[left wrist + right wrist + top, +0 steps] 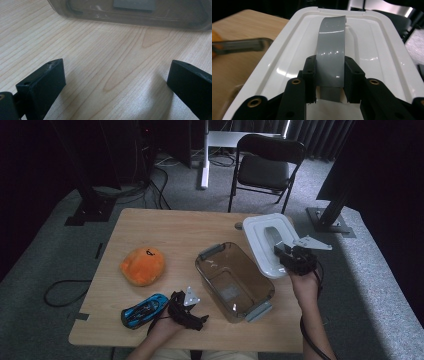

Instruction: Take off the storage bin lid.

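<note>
A person's right gripper (286, 254) clamps the grey handle (330, 53) of a white lid (260, 227), held at about two o'clock from the brown transparent container (235, 280) on the wooden table (165, 227). The right gripper view reveals both pads pressed against the handle's sides, a detail too small to read from above. The left gripper (184, 309), at eight o'clock of the container, rests with jaws spread wide over bare wood, grasping nothing. The high view counts one container, one lid, one orange plush (142, 266), one blue toy car (144, 310) and one chair (267, 162).
</note>
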Tool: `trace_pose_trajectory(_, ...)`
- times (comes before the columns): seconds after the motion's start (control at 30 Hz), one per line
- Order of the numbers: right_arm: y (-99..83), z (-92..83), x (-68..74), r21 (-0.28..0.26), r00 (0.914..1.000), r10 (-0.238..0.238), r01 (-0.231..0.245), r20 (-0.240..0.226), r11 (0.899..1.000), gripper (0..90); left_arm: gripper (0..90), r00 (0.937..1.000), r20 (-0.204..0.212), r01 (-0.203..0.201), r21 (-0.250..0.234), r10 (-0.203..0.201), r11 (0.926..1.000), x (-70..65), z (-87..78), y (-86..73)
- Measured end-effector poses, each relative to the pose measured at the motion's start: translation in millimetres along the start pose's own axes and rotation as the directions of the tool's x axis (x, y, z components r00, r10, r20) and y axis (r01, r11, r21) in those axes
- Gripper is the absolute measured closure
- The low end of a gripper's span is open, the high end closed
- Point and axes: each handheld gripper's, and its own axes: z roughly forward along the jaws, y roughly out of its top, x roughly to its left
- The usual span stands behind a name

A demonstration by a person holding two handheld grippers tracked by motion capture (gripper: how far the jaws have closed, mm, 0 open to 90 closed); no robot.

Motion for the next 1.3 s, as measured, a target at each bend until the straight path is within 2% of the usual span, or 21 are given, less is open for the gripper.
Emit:
trace_pose_trajectory(0.1,-8.9,9.7,-11.2,0.024,0.9993,0.024,-0.025,0.027,0.999,67.4,2.4,1.0,0.001,0.001,0.0,-0.001,1.0,-0.1,0.0,0.0)
trace_pose_trajectory(0.4,-29.4,30.6,-28.0,0.066,0.9953,0.062,-0.067,0.074,0.996,67.4,2.4,1.0,0.001,0.0,0.002,0.0,1.0,0.0,-0.1,0.0)
trace_pose_trajectory(0.63,-43.2,48.6,-33.7,0.112,0.9936,0.075,-0.084,0.085,0.99,67.3,2.4,1.0,0.001,0.001,0.001,-0.001,1.0,-0.1,-0.1,-0.1)
trace_pose_trajectory(0.97,-59.0,64.1,-40.9,0.12,0.9863,0.116,-0.13,0.117,0.984,67.3,2.4,1.0,0.0,0.002,0.002,-0.002,1.0,-0.2,-0.2,-0.1)
trace_pose_trajectory(1.3,-82.2,82.6,-45.0,0.175,0.9815,0.14,-0.162,0.131,0.971,67.3,2.4,0.9999,-0.011,0.01,0.003,-0.01,0.9999,0.5,-0.5,-0.2)
